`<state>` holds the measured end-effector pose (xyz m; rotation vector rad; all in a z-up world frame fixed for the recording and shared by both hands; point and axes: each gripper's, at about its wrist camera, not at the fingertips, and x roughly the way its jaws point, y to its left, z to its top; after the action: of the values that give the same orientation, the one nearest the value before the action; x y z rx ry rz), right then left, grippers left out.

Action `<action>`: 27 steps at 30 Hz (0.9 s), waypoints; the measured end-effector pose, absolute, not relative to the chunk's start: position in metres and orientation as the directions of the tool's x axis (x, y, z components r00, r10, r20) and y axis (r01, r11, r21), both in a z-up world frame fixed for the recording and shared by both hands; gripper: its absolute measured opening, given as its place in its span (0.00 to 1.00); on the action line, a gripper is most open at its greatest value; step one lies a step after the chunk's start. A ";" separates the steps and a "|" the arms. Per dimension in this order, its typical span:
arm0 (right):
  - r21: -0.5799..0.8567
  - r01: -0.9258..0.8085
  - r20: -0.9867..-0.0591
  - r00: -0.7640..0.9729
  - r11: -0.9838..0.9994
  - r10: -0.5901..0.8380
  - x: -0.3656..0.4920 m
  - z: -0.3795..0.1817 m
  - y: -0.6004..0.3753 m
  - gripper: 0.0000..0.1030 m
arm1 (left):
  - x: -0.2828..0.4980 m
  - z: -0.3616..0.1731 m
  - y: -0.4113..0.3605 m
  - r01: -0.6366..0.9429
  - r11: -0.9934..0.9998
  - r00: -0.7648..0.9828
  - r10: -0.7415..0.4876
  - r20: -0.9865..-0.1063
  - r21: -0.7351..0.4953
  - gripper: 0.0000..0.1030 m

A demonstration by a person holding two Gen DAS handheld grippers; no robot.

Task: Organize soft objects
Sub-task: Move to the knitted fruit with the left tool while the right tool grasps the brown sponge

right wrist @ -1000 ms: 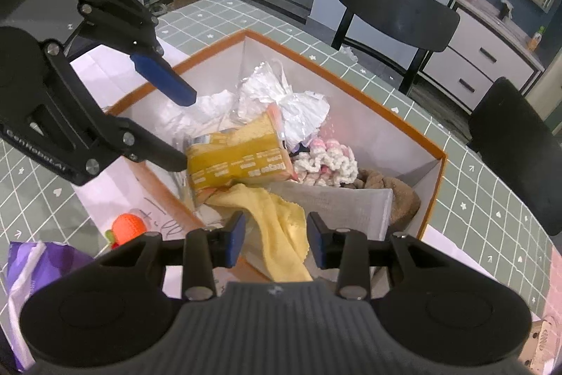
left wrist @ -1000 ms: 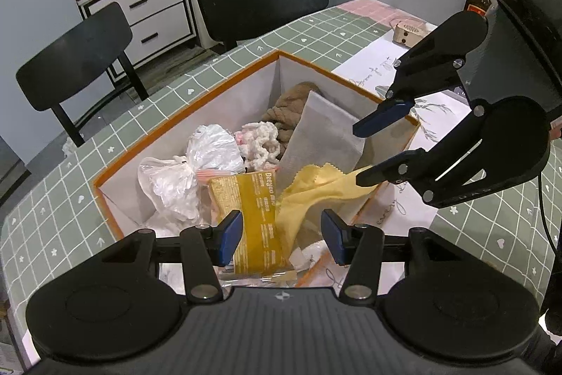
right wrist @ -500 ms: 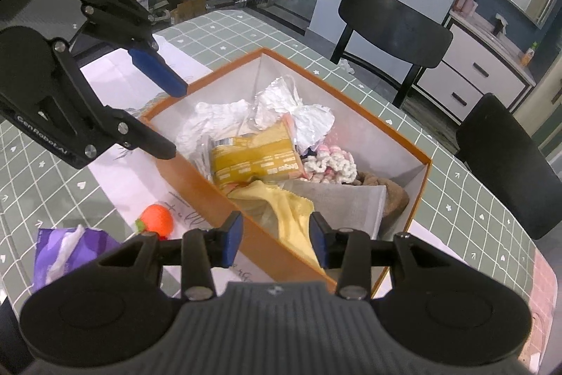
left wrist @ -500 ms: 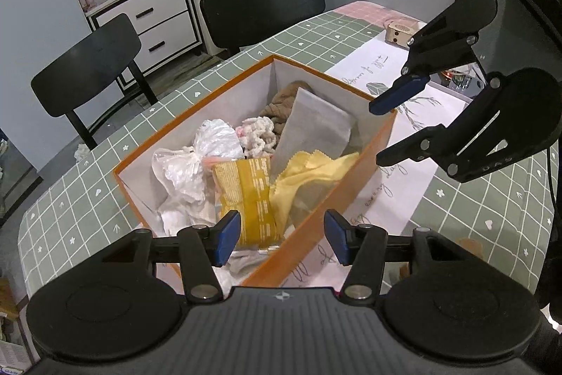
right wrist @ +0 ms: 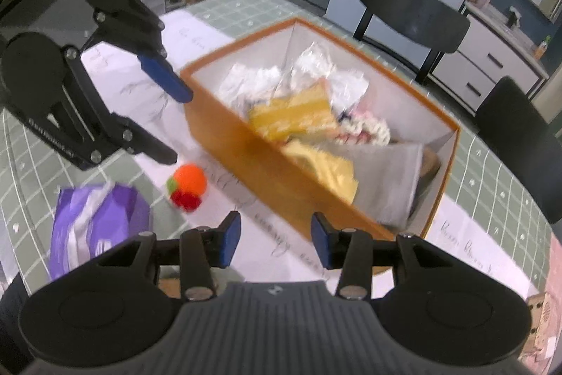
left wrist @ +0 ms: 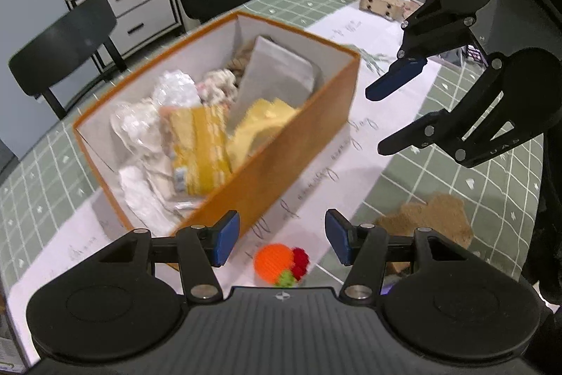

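A box (left wrist: 302, 143) stands on a paper sheet (left wrist: 354, 136) spread over the table (left wrist: 42, 185). In the box lie a packet (left wrist: 200, 150), crumpled bags (left wrist: 140, 129) to its left, a cloth (left wrist: 260, 122) to its right against the near wall, a flat pouch (left wrist: 277, 72) behind the cloth, and a knitted piece (left wrist: 219, 81) farther back. On the sheet, near the box's near wall, lies a knitted toy (left wrist: 277, 262). A tissue pack (right wrist: 95, 227) lies left of the toy in the right wrist view. A plush piece (left wrist: 432, 217) rests on the table right of the toy. 2 chairs (left wrist: 59, 48) stand beyond the table's far edge, a drawer unit (left wrist: 137, 9) behind them.

Two close, downward wrist views sharing the orange box (left wrist: 305, 143)
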<state>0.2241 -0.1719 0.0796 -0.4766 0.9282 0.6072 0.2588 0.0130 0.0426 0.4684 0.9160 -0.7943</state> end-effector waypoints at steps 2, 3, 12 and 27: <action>-0.119 -0.671 -0.854 0.446 0.732 0.270 0.217 0.072 -0.174 0.43 | 0.256 0.038 0.013 0.780 0.625 0.354 -0.403 -0.844 0.028 0.64; -0.115 -0.674 -0.856 0.440 0.730 0.271 0.214 0.068 -0.175 0.43 | 0.255 0.035 0.014 0.781 0.624 0.349 -0.406 -0.845 0.023 0.64; -0.072 -0.690 -0.865 0.402 0.720 0.299 0.171 0.036 -0.192 0.64 | 0.256 0.010 0.015 0.778 0.628 0.307 -0.402 -0.863 -0.016 0.64; -0.022 -0.745 -0.886 0.323 0.667 0.331 0.125 -0.008 -0.201 0.79 | 0.266 -0.027 0.010 0.748 0.664 0.289 -0.328 -0.899 -0.001 0.70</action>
<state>0.1249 -0.2007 -0.0080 -0.4752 1.0131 0.7413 0.2656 0.0096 -0.0269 0.4699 1.0490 -0.7535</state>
